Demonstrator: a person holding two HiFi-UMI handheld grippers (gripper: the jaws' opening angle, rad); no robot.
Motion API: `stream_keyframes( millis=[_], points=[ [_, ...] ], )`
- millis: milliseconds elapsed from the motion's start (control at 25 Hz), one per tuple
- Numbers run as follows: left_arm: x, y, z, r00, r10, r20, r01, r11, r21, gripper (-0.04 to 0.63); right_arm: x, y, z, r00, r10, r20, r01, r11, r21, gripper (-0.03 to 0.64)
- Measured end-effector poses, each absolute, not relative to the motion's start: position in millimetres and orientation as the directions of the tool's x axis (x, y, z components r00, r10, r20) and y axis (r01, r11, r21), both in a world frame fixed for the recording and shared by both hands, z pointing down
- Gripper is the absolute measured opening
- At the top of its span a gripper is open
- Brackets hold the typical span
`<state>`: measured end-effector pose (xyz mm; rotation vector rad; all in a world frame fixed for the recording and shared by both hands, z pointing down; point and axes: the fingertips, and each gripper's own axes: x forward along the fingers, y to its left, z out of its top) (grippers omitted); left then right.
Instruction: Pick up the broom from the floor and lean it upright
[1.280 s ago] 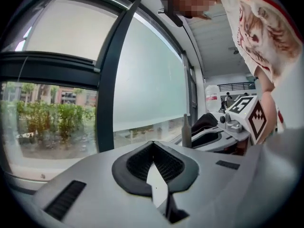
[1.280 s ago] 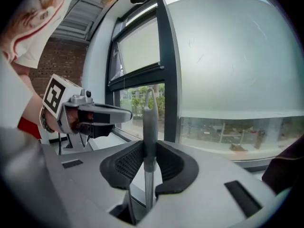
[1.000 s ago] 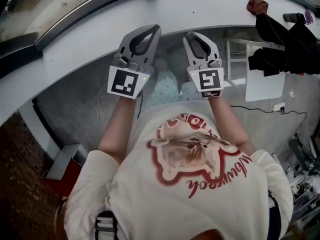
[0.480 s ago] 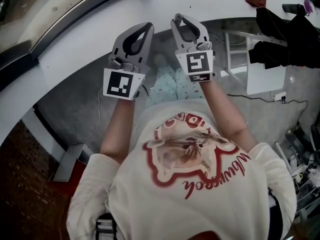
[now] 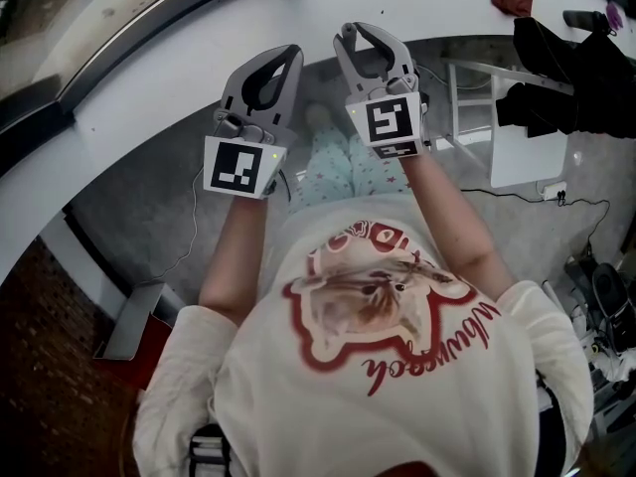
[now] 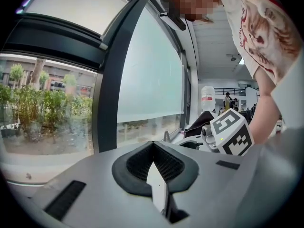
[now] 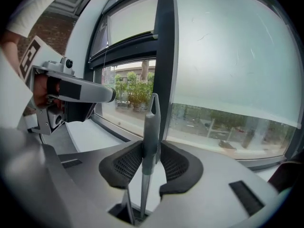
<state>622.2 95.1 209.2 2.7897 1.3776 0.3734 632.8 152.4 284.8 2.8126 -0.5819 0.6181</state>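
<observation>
Head view looks down on a white windowsill [image 5: 149, 97] under a big window [image 7: 228, 56], with 2 grippers raised over the sill. The left gripper [image 5: 291, 58] has its pads pressed together on nothing. The right gripper [image 5: 364, 32] pinches the broom [image 7: 150, 127] by its grey handle, its jaws having just eased wider. The handle stands upright, looped tip pointing up.
</observation>
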Motion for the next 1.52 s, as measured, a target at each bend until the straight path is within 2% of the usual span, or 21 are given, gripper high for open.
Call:
stream_keyframes(
  millis=[80,240,440,800,1320,1520],
  points=[
    [621,96,209,0.581,0.787,0.208,0.785,-0.609,0.113,0.021,631,149,283,0.83,-0.341,0.442,-0.428,-0.897,0.112,0.139],
    [620,92,209,0.577,0.792,0.201,0.788,-0.604,0.12,0.021,628,137,280,0.825,-0.354,0.44,-0.445,-0.887,0.122,0.153],
    [622,83,211,0.573,0.795,0.198,0.791,-0.6,0.122,0.021,625,121,275,0.814,-0.386,0.434,-0.487,-0.861,0.149,0.16],
    [621,73,212,0.576,0.794,0.194,0.785,-0.604,0.141,0.021,618,86,231,0.793,-0.508,0.335,-0.587,-0.786,0.196,0.161],
    [623,49,212,0.618,0.762,0.196,0.754,-0.644,0.129,0.021,616,89,229,0.81,-0.5,0.306,-0.556,-0.82,0.133,0.164],
    [615,54,199,0.619,0.768,0.164,0.759,-0.638,0.129,0.02,615,90,206,0.824,-0.503,0.26,-0.544,-0.831,0.115,0.161]
  ],
)
